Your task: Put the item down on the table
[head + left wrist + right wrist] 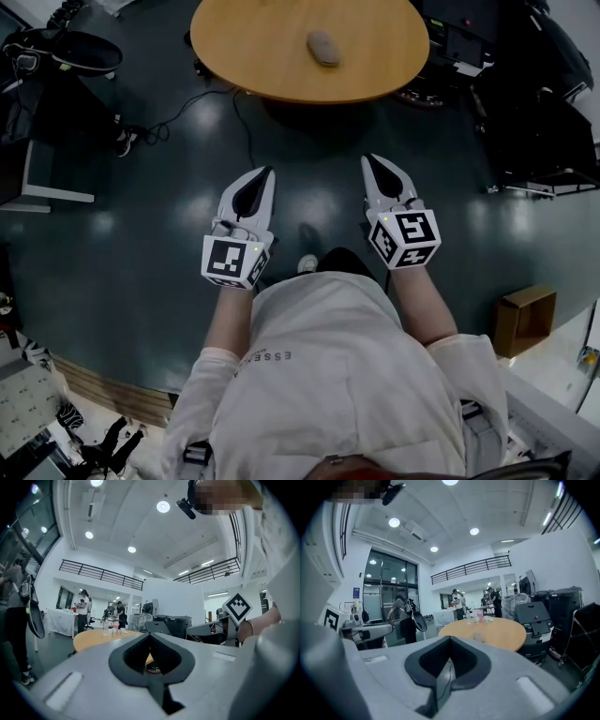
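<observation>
round table [253, 56]: ahead of both grippers | left gripper [267, 173]: tips pressed together, holds nothing | right gripper [368, 159]: tips pressed together, holds nothing | 1 small gray item [324, 48]: lies on the table, well ahead of the 2 grippers

Print on my shirt [319, 375]
Small pale letters [267, 357] "ESSE" run across the shirt's front toward my left sleeve; ahead of the shirt, the cubes on my left gripper [268, 171] and right gripper [367, 158] carry black-and-white square markers.
</observation>
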`<state>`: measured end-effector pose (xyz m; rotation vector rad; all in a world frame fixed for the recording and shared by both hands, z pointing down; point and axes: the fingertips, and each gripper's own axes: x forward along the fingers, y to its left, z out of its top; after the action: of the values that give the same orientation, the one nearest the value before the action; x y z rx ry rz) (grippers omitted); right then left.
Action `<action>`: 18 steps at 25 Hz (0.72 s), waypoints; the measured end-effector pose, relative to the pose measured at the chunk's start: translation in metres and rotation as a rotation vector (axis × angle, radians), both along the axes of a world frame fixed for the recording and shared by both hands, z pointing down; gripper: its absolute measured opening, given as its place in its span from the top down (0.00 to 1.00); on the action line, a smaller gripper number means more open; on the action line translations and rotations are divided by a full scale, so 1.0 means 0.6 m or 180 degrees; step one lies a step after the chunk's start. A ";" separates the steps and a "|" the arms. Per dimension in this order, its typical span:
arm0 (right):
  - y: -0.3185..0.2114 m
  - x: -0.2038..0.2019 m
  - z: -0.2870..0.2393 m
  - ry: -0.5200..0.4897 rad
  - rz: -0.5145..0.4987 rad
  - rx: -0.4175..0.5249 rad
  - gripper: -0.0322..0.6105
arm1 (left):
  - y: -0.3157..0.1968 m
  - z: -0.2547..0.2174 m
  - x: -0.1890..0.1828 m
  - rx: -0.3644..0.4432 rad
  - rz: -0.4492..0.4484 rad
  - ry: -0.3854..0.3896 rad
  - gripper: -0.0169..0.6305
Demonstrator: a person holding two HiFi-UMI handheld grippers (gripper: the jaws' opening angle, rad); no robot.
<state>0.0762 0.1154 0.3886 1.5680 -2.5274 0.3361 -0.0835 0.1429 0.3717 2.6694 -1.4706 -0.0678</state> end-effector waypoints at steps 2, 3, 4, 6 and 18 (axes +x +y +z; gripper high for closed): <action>0.009 0.001 0.001 -0.0008 -0.0003 0.0009 0.96 | 0.009 -0.005 0.000 0.0036 -0.0008 -0.0013 0.95; 0.012 0.000 0.001 0.0010 -0.0012 0.0024 0.96 | 0.011 -0.008 -0.002 0.0050 -0.0023 -0.0019 0.95; 0.014 -0.002 0.001 0.0029 -0.0020 0.0039 0.96 | 0.013 -0.010 -0.006 0.0065 -0.0045 -0.0025 0.95; 0.015 -0.004 -0.001 0.0033 -0.0027 0.0055 0.96 | 0.013 -0.016 -0.016 0.0091 -0.0106 -0.0027 0.95; 0.050 0.012 -0.009 0.0074 0.0022 0.0071 0.96 | 0.041 -0.027 -0.007 0.0153 -0.0116 -0.0036 0.95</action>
<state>0.0833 0.1456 0.3829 1.5794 -2.5174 0.2899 -0.0878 0.1673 0.3557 2.6850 -1.5404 -0.0919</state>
